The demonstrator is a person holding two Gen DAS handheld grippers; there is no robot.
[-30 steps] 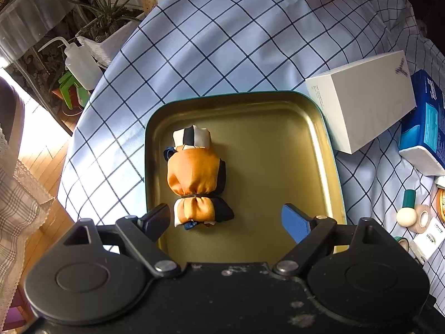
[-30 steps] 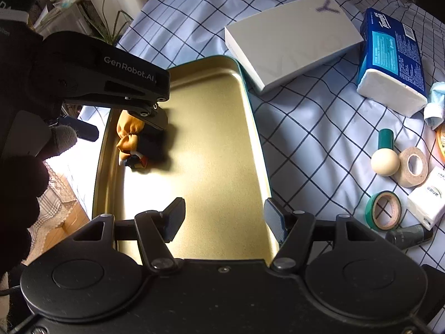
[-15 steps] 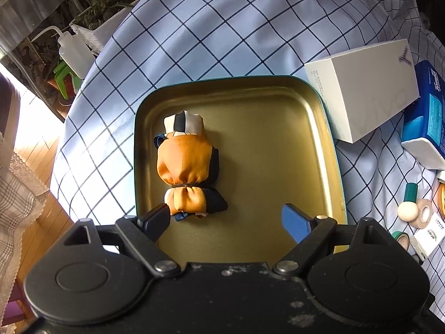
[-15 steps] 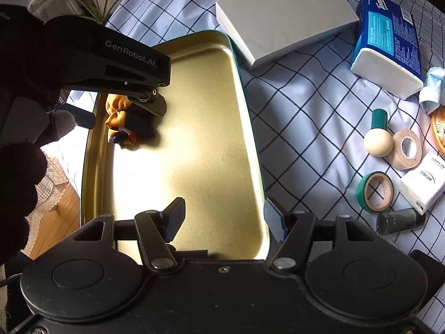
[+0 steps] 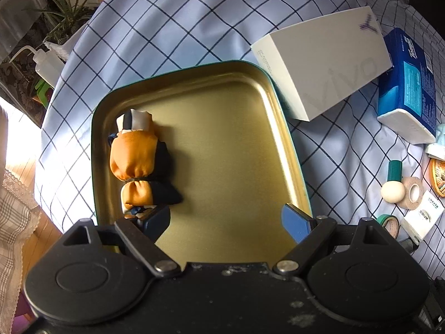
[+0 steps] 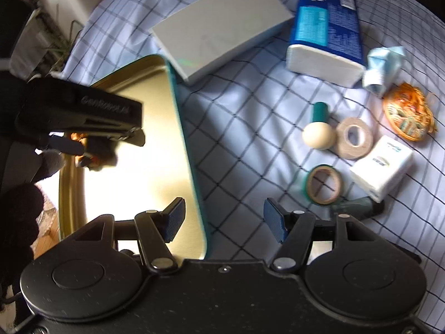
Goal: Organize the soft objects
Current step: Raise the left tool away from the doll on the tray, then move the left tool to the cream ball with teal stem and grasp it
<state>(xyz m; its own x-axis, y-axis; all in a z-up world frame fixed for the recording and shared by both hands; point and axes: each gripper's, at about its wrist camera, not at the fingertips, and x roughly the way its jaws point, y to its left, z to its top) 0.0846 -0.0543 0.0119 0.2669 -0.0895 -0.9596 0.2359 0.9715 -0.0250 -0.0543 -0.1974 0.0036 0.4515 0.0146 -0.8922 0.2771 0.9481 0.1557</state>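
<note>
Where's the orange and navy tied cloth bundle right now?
In the left wrist view, the orange and navy tied cloth bundle lies inside the gold metal tray, along its left wall, its near end beside the open left gripper's left finger.

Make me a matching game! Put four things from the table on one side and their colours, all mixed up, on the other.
Things:
1. tray
2. tissue pack
3. big box
4. cloth bundle

Colours:
A. orange
B. white
C. gold inside
D. blue

Pairs: 1-C, 2-D, 3-B, 4-A
</note>
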